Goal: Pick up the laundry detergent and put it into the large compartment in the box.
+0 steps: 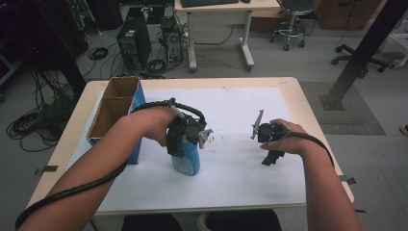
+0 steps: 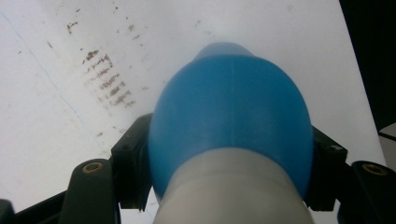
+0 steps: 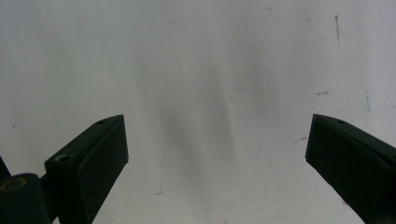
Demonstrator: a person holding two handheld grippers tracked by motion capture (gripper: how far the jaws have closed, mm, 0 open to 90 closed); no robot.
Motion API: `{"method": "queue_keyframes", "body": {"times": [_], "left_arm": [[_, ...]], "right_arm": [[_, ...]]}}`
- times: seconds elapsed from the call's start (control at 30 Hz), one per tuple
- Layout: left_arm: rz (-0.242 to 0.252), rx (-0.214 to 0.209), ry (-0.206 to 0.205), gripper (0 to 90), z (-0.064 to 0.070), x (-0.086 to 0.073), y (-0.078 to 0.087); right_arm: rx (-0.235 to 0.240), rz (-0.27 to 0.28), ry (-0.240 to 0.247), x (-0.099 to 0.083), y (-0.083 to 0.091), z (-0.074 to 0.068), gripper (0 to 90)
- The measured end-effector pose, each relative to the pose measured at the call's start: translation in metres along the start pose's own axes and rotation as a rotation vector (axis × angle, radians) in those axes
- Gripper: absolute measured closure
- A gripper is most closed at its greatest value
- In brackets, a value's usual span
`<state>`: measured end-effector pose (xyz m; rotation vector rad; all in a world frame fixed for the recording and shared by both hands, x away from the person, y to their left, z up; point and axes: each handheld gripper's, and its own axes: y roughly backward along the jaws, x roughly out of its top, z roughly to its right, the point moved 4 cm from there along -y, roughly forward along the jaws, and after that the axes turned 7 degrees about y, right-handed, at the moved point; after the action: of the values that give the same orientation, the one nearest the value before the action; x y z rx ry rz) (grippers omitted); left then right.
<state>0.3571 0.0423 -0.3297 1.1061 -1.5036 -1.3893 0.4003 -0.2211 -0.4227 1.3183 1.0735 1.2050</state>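
The left gripper (image 1: pixel 185 144) clamps its 2 jaws on the blue bottle (image 1: pixel 188 161) (upright, just right of the cardboard box (image 1: pixel 115 108)). The right gripper (image 1: pixel 270 144) hangs wide open, empty. Next move, likely: carry the bottle to the box.

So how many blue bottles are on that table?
1: the blue bottle stands near the table's middle, clamped in the left gripper. The cardboard box may hide others.
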Motion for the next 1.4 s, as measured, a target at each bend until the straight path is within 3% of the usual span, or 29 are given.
{"method": "queue_keyframes", "body": {"times": [0.5, 0.9, 1.2, 1.4], "left_arm": [[-0.004, -0.022, 0.0, 37.4, 0.001, 0.0, 0.0], [-0.006, 0.009, -0.033, 37.8, 0.004, 0.002, 0.004], [0.018, 0.006, -0.003, 37.8, 0.007, 0.005, 0.029], [0.03, -0.002, 0.079, 37.7, 0.008, 0.005, 0.05]], "right_arm": [[0.004, 0.001, -0.001, 0.0, -0.002, 0.0, 5.7], [-0.004, 0.003, -0.005, -0.001, 0.0, -0.002, 5.8], [-0.011, 0.008, -0.008, -0.004, 0.005, -0.002, 5.8], [-0.013, 0.012, -0.005, -0.004, 0.007, -0.003, 5.9]]}}
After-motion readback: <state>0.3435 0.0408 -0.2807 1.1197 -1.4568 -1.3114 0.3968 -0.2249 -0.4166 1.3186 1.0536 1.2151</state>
